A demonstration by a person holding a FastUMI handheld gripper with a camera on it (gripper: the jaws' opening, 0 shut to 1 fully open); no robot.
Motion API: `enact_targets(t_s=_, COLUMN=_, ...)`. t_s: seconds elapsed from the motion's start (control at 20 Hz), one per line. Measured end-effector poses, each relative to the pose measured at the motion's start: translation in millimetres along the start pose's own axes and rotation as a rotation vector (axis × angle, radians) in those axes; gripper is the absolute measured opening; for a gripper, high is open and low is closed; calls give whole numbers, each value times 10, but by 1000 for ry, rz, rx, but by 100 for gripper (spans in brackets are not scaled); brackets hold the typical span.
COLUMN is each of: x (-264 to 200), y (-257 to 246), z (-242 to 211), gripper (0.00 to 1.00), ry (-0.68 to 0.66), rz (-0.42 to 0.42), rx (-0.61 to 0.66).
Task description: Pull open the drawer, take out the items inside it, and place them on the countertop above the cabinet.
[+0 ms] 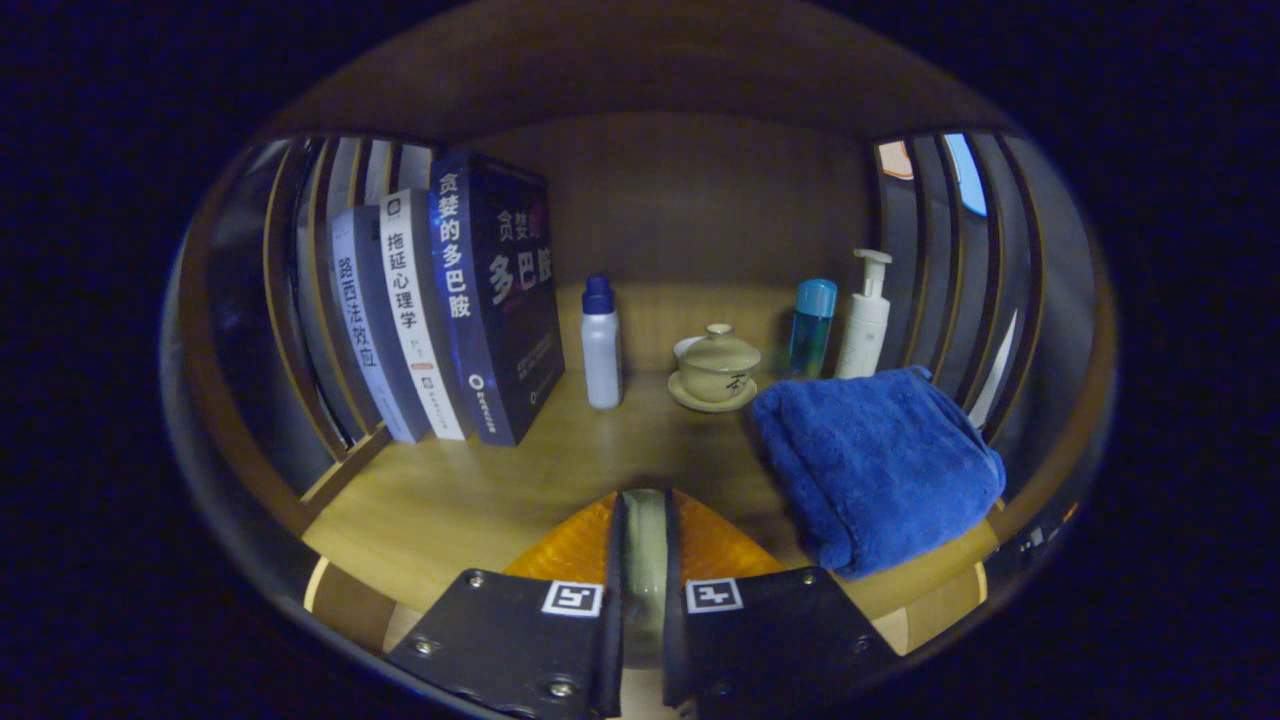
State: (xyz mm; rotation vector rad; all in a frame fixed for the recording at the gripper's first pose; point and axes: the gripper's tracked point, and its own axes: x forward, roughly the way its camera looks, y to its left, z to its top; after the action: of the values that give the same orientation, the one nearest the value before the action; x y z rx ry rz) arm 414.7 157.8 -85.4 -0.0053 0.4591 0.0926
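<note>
Claw: black two-finger claw (640, 560) nearly closed, its fingers (500, 635) pinching a narrow pale greenish object (641, 545) — what it is I cannot tell.
Position: held low over the front of the light wooden desk (480, 490), which sits in a slatted wooden alcove.
Step in hand: looks like setting a drawer item down on top.
Doing it well: lower onto the bare wood just ahead of the fingers, part them only once the object rests steady.
Right of fingers: folded blue plush towel (880, 465) — close, easy to snag.
Beyond: beige lidded teacup on a saucer (716, 368), white bottle with a dark blue cap (601, 343).
Back right: teal bottle (812, 328), white pump bottle (865, 318).
Left: three upright books (440, 300).
</note>
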Motion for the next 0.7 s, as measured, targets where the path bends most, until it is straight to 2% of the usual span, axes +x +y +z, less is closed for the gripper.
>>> enact_targets(t_s=0.25, x=117, y=-25, z=54, gripper=16, ry=-28, rz=-4, rx=20)
enact_targets(t_s=0.5, x=-22, y=-134, z=82, gripper=24, ry=-36, rz=-80, rx=18)
enact_targets(t_s=0.6, x=-160, y=-125, z=235, gripper=41, ry=-96, rz=-72, rx=32)
enact_targets(t_s=0.7, x=-363, y=-142, z=376, gripper=71, ry=-158, rz=-68, rx=54)
